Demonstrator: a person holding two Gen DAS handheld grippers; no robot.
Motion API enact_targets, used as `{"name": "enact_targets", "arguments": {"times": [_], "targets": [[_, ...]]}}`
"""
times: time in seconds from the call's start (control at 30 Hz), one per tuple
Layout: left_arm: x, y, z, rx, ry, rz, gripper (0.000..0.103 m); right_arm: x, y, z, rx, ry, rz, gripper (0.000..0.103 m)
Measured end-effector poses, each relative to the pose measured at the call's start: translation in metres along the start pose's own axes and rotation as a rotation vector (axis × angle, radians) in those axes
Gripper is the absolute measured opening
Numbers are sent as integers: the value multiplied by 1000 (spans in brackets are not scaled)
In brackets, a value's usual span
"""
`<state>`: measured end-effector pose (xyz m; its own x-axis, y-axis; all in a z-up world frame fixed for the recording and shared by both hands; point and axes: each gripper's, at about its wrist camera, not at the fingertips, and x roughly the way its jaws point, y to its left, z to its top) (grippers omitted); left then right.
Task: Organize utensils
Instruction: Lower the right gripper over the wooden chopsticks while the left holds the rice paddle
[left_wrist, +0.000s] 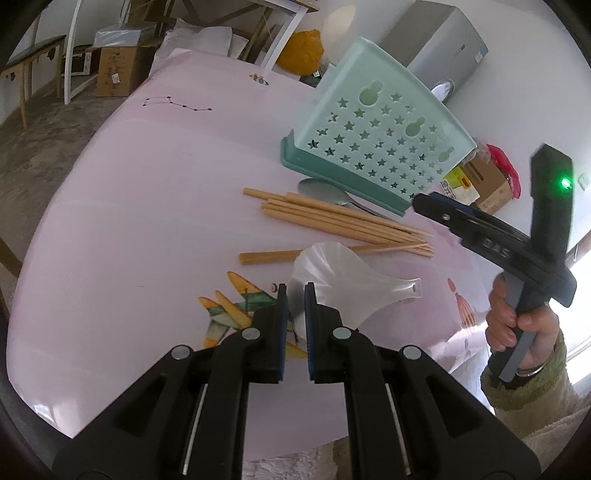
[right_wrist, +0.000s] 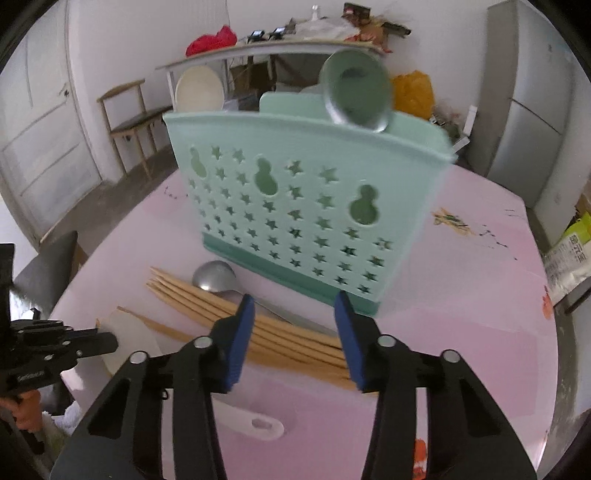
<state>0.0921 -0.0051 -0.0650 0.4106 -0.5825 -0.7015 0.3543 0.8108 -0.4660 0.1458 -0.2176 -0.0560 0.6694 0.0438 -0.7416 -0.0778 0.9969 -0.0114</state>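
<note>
Left gripper (left_wrist: 294, 295) seemingly pinches the translucent plastic spoon (left_wrist: 332, 273); right gripper (right_wrist: 294, 301) gapes empty over wooden chopsticks (right_wrist: 280, 332).

Lived-in home room, dining or storage area: pink printed tablecloth (left_wrist: 129, 206) on the table, wooden chair (right_wrist: 127, 122), panelled door (right_wrist: 44, 140), tall grey fridge (right_wrist: 532, 110), cardboard boxes (left_wrist: 114, 70), cluttered shelf (right_wrist: 280, 46), bare concrete floor.
</note>
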Motion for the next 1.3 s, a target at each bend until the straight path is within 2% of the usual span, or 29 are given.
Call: {"name": "enact_targets", "arguments": {"times": [0.53,0.8,1.3], "targets": [[4,-13,-3,61,-4,-8,8,18,9,5,-52,59,16,27],[3,-14,-5,76,-6,1,8,40,7,2,-55,120,26,27],[2,-15,-7,81,-9,10,8,43,14,3,-79,146,34,27]]}}
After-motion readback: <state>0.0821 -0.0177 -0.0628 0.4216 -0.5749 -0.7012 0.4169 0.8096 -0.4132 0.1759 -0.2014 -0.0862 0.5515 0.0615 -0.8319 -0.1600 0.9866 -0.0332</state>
